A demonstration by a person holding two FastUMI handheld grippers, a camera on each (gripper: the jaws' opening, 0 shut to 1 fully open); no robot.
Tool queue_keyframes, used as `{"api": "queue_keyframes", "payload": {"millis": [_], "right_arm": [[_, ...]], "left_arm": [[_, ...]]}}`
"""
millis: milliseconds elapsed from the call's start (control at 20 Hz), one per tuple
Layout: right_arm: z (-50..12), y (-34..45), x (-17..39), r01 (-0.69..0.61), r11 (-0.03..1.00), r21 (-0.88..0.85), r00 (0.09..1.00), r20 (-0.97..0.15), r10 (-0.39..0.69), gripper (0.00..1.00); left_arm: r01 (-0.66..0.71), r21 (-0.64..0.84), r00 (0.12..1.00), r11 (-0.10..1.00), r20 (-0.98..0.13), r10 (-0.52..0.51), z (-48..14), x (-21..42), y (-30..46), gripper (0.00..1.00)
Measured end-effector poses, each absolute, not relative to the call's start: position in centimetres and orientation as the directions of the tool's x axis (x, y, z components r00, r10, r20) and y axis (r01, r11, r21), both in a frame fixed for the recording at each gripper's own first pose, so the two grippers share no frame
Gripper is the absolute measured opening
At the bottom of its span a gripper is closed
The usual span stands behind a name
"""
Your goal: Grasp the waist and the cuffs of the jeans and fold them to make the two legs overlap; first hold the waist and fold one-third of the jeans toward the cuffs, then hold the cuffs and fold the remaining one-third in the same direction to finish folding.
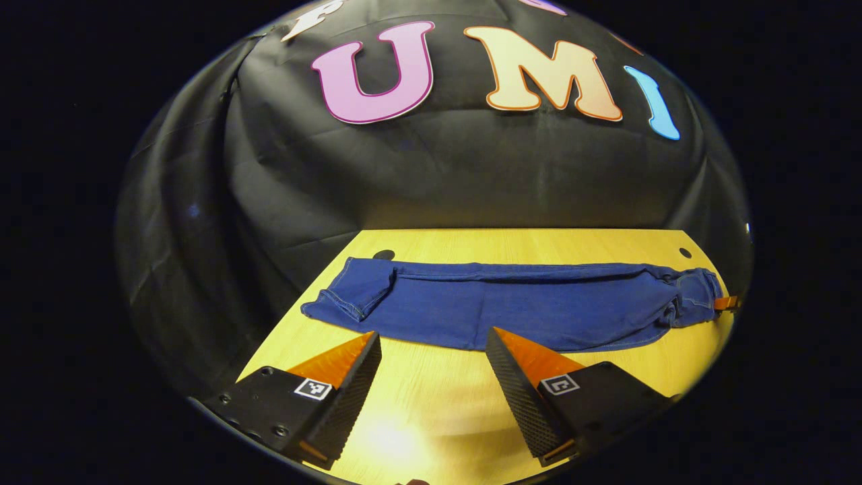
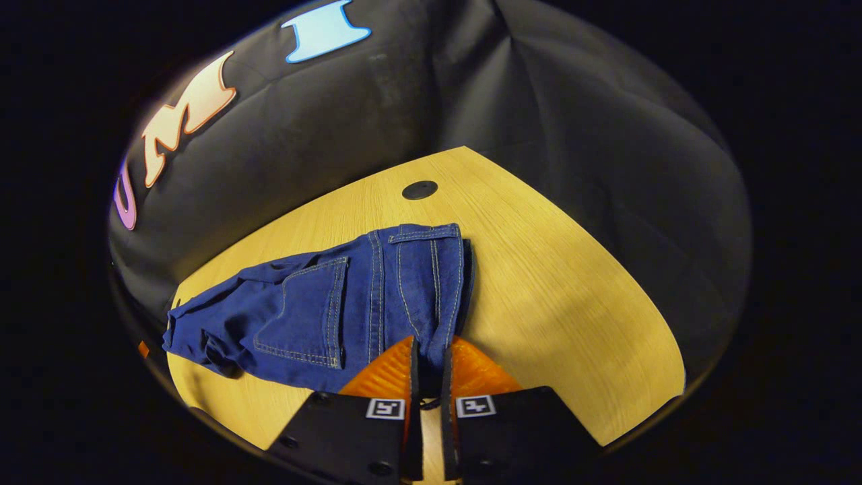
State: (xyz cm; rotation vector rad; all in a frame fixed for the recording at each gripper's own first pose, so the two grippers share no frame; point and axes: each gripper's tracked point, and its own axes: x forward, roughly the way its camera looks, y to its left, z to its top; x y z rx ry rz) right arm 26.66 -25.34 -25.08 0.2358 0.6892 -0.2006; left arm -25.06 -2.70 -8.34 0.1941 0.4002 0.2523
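1. The jeans (image 1: pixel 512 306) were seen laid flat and lengthwise across the wooden surface (image 1: pixel 431 411), near its far edge, with the black cloth wall behind them.
2. In the left gripper view, the cuffs (image 1: pixel 350 296) lay toward the left of the picture and the waist (image 1: pixel 697 293) toward the right; one cuff was turned back on itself.
3. The left gripper (image 1: pixel 431 343) was held just above the surface, close to the near hem of the jeans, its fingers (image 1: pixel 522 391) spread wide apart and released, with nothing between them.
4. Whether the tips of those fingers touched the fabric could not be told.
5. In the right gripper view, the waist end of the jeans (image 2: pixel 350 296) was shown, with a back pocket (image 2: pixel 306 313) facing up and the cloth bunched toward the left of that picture.
6. The right gripper (image 2: pixel 429 357) was found at the waistband, its fingers (image 2: pixel 387 377) clenched nearly together, with the denim edge pinched between them.
7. A dark round hole (image 2: pixel 419 190) was seen in the surface beyond the waistband.
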Motion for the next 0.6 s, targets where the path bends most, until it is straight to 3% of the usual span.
{"api": "queue_keyframes", "payload": {"millis": [350, 600], "right_arm": [[-23.9, -25.2, 26.8, 0.306, 0.947, 0.102, 0.752, -0.636, -0.174, 0.05], [-18.4, -23.6, 26.7, 0.289, 0.934, 0.209, 0.832, -0.538, -0.137, 0.04]], "left_arm": [[-0.159, 0.217, 0.898, 0.963, -0.375, 0.233, -8.9, -24.2, -2.4, 0.96], [-0.115, 0.193, 0.904, 0.974, -0.387, 0.183, -9.3, -23.8, -1.4, 0.96]]}}
